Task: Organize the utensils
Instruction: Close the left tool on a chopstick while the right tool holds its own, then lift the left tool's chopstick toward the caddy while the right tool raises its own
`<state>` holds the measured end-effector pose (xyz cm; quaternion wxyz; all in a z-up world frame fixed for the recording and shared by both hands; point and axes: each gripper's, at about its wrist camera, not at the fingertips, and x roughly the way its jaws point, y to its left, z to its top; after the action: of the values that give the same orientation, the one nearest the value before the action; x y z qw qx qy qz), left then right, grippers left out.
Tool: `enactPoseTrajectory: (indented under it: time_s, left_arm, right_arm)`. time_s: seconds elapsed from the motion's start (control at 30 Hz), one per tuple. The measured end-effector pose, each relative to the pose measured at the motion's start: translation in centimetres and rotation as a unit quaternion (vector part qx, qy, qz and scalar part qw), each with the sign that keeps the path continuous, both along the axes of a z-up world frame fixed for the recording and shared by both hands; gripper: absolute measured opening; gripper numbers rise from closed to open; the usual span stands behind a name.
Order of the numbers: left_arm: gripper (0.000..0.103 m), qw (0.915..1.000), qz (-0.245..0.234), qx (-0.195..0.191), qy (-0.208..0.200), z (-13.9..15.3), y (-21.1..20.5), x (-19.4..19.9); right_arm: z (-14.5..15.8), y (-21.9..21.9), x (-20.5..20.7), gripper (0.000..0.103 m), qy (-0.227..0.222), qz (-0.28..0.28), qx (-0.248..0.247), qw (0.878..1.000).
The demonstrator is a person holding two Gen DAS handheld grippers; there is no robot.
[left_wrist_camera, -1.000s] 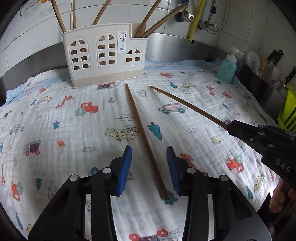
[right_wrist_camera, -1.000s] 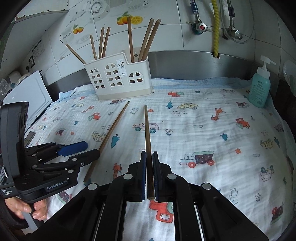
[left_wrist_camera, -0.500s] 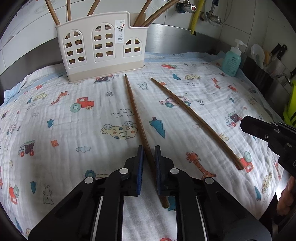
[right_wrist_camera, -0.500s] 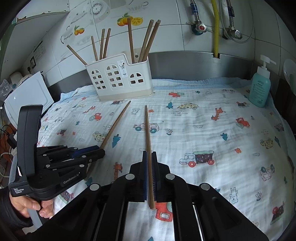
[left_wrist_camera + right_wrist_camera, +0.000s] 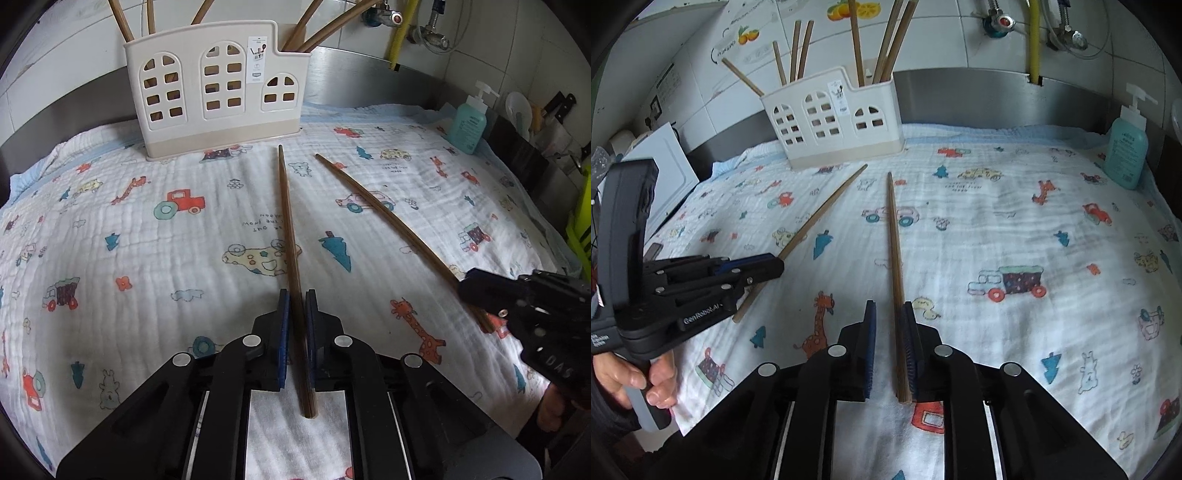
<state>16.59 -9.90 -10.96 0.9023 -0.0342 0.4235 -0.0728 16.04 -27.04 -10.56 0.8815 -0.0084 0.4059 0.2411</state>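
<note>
Chopstick (image 5: 291, 236) sits pinched in the left tool (image 5: 295, 325), lifted since a moment ago. Right tool (image 5: 888, 332) has spread slightly; its chopstick (image 5: 895, 254) seems to touch only one pad. Beyond, patterned cloth (image 5: 997, 229) covers the bench, holder (image 5: 218, 88) near the steel backsplash (image 5: 979, 96).

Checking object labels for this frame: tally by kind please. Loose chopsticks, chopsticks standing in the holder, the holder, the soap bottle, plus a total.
Loose chopsticks: 2
Standing chopsticks: 7
Holder: 1
Soap bottle: 1
Total: 11
</note>
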Motion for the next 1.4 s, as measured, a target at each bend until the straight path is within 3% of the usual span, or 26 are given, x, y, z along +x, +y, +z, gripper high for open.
enactPoseTrajectory:
  time_s: [0.13, 0.27, 0.3, 0.53, 0.9, 1.1, 1.3, 1.4]
  left_arm:
    - [0.008, 0.9999, 0.003, -0.013, 0.004, -0.1, 0.1, -0.2]
    - [0.008, 1.0, 0.001, -0.002, -0.001, -0.3, -0.2, -0.1]
    - [0.008, 1.0, 0.001, -0.001, -0.002, -0.3, -0.2, -0.1]
    - [0.006, 0.9997, 0.007, -0.013, -0.018, 1.1, 1.1, -0.5]
    - [0.006, 0.9949, 0.014, -0.017, -0.099, 6.8, 4.4, -2.4]
    - [0.006, 0.9912, -0.002, -0.01, -0.132, 9.7, 5.4, -2.9]
    - [0.006, 0.99, -0.011, -0.006, -0.141, 11.3, 6.6, -2.4]
    - [0.006, 0.9916, -0.024, -0.027, -0.124, 10.8, 7.0, -2.6]
  right_arm:
    - [-0.6, 0.0, 0.1, 0.017, 0.004, -0.002, -0.01, 1.0]
    - [-0.7, 0.0, 0.2, 0.014, 0.002, -0.005, -0.012, 1.0]
    - [-0.7, 0.0, 0.2, 0.007, 0.0, -0.008, -0.018, 1.0]
    - [0.3, -0.1, -0.2, 0.006, -0.012, -0.014, -0.013, 1.0]
    - [8.0, 0.3, -1.9, 0.006, -0.096, -0.01, 0.01, 0.995]
    - [11.5, 1.3, -1.1, 0.006, -0.114, 0.003, 0.025, 0.993]
    - [14.7, 3.0, 0.2, 0.006, -0.133, 0.017, 0.019, 0.991]
    - [15.5, 3.6, 0.4, 0.006, -0.14, 0.022, 0.013, 0.99]
